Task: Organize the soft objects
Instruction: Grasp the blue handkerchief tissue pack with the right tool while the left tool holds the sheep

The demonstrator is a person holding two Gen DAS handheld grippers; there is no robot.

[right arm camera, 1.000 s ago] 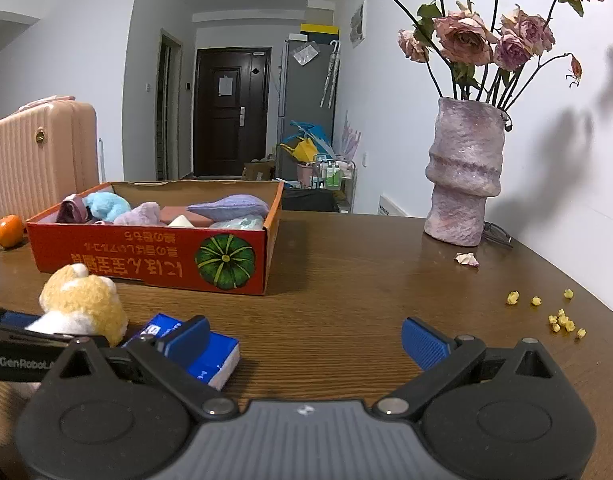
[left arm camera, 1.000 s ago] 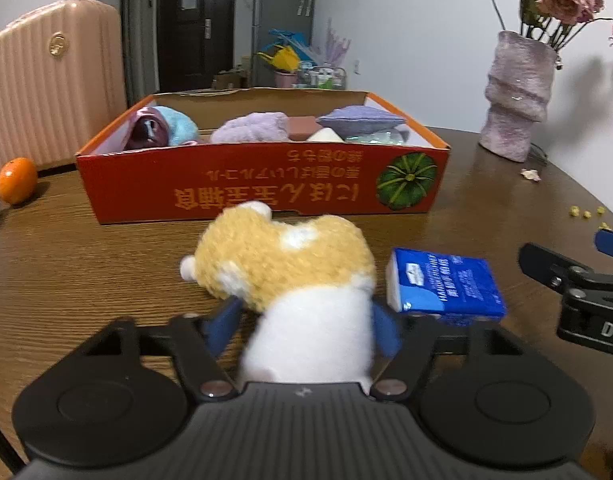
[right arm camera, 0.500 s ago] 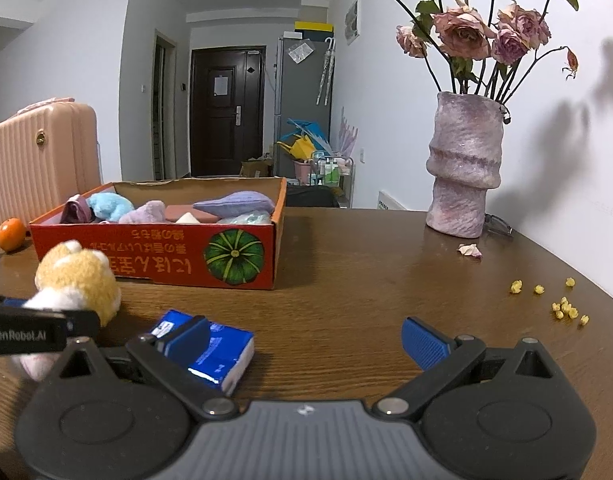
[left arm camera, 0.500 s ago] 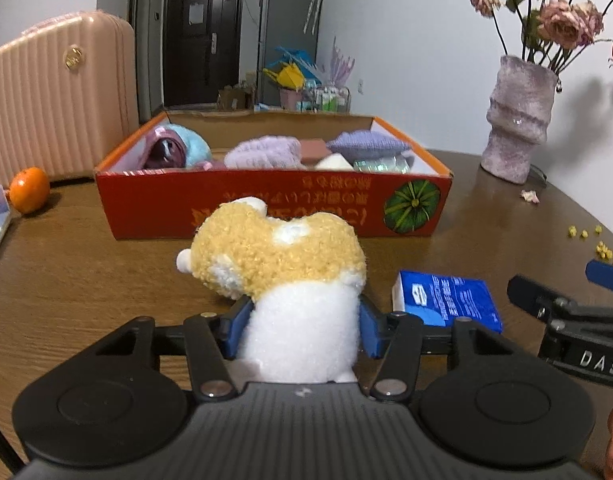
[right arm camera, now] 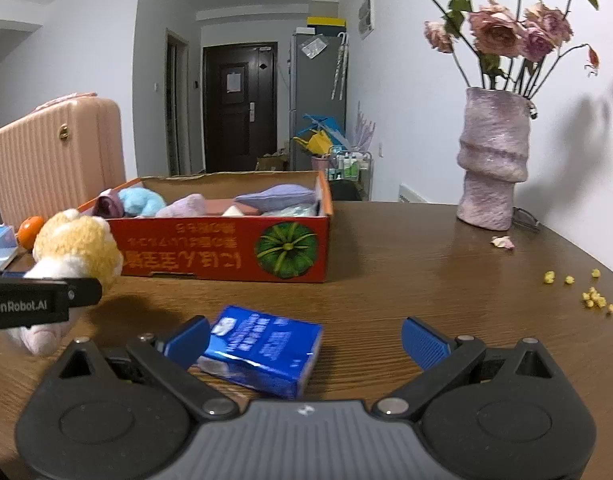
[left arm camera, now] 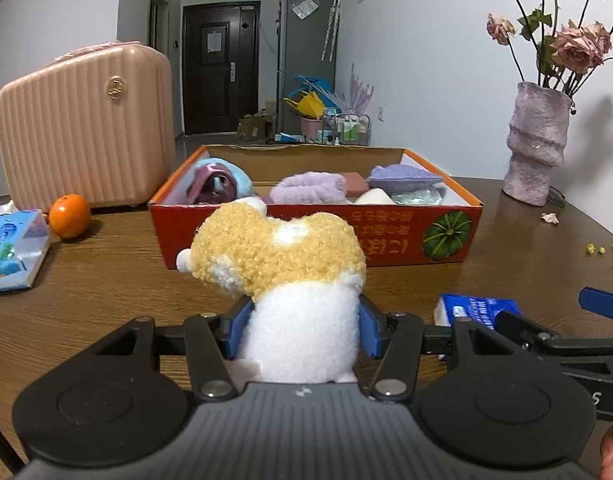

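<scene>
The left gripper (left arm camera: pixel 302 330) is clamped on the white lower body of the plush (left arm camera: pixel 278 256), its blue pads pressing in on both sides; the soft filling gives under them, which is why the jaws sit part-way closed rather than fully shut. In the right wrist view the plush hangs clear of the tabletop (right arm camera: pixel 386 272), with its shadow below, so it appears lifted for carrying. The box (left arm camera: pixel 318 236) stands just beyond it, straight ahead and a little farther off, already holding several soft items in blue, purple and pink. That makes it the likely place for the plush.

The right gripper (right arm camera: pixel 304 342) is open wide, its jaws well apart. The tissue pack (right arm camera: pixel 262 350) lies flat on the tabletop between them, nearer the left pad, which is at the pack's left edge; whether it touches I cannot tell. The right pad stands clear of it. The pack looks like the next thing to be taken, and the wide opening suits its broad side.
</scene>
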